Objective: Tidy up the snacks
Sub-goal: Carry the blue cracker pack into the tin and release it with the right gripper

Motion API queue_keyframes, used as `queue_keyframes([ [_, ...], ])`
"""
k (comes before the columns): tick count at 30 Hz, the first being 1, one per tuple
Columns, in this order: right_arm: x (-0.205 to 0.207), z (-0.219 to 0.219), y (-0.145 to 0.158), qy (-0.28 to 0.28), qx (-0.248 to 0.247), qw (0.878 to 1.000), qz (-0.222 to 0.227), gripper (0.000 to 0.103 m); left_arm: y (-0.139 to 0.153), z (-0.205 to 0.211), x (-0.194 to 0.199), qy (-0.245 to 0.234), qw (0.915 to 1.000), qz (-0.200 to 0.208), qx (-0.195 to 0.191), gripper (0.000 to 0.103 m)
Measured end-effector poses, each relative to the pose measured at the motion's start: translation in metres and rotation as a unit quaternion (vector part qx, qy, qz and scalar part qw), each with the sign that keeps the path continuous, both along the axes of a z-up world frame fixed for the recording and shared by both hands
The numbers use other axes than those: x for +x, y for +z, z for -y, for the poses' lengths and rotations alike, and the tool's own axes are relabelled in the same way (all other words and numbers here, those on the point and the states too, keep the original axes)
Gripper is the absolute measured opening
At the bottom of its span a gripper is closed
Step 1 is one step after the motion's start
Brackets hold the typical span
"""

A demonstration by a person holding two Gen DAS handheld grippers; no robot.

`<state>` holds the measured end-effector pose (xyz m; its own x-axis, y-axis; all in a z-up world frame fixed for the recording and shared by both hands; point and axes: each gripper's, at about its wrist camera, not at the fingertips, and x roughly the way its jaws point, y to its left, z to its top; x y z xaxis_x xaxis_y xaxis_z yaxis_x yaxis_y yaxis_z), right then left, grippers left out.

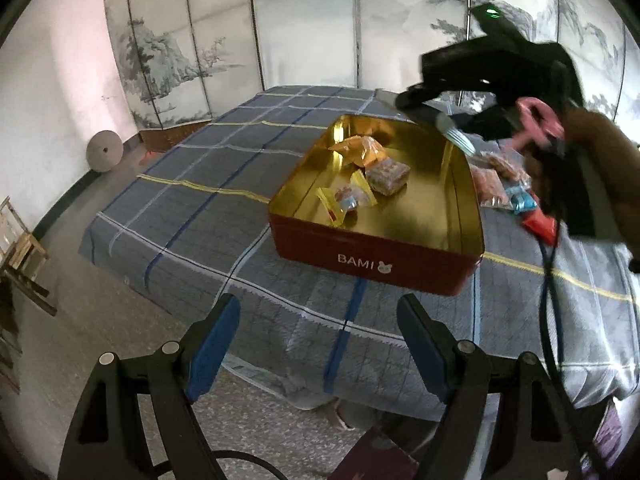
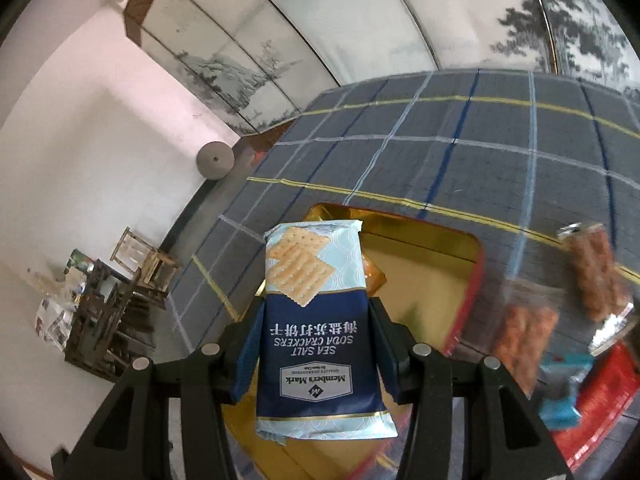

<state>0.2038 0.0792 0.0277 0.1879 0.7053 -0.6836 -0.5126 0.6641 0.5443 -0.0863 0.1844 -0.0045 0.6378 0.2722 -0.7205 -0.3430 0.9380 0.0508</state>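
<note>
A red BAMI tin (image 1: 372,258) with a gold inside stands on the checked bed and holds several wrapped snacks (image 1: 370,172). My left gripper (image 1: 320,348) is open and empty, in front of the tin. My right gripper (image 2: 314,344) is shut on a blue pack of sea salt soda crackers (image 2: 316,320) and holds it above the tin (image 2: 432,280). In the left wrist view the right gripper (image 1: 444,120) hovers over the tin's far right corner with the pack (image 1: 460,136) edge-on.
Loose snack packets (image 1: 504,180) lie on the bed right of the tin, also in the right wrist view (image 2: 560,312). A painted folding screen (image 1: 320,20) stands behind the bed. Wooden chairs (image 2: 132,276) and a round stone (image 1: 105,151) are at the left.
</note>
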Motion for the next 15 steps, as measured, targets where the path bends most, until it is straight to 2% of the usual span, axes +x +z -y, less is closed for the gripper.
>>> queue_keyframes([
  [7, 0.023, -0.025, -0.026, -0.016, -0.029, 0.999, -0.031, 0.051, -0.007, -0.009, -0.001, 0.006, 0.9999, -0.007, -0.006, 0.077],
  [10, 0.026, -0.03, -0.029, -0.03, -0.041, 0.999, -0.016, 0.053, -0.011, -0.013, -0.001, 0.01, 0.9998, -0.015, -0.012, 0.077],
  [15, 0.031, -0.018, -0.026, -0.038, -0.006, 0.999, -0.033, 0.053, -0.012, -0.017, -0.002, 0.014, 0.9997, -0.017, -0.014, 0.077],
])
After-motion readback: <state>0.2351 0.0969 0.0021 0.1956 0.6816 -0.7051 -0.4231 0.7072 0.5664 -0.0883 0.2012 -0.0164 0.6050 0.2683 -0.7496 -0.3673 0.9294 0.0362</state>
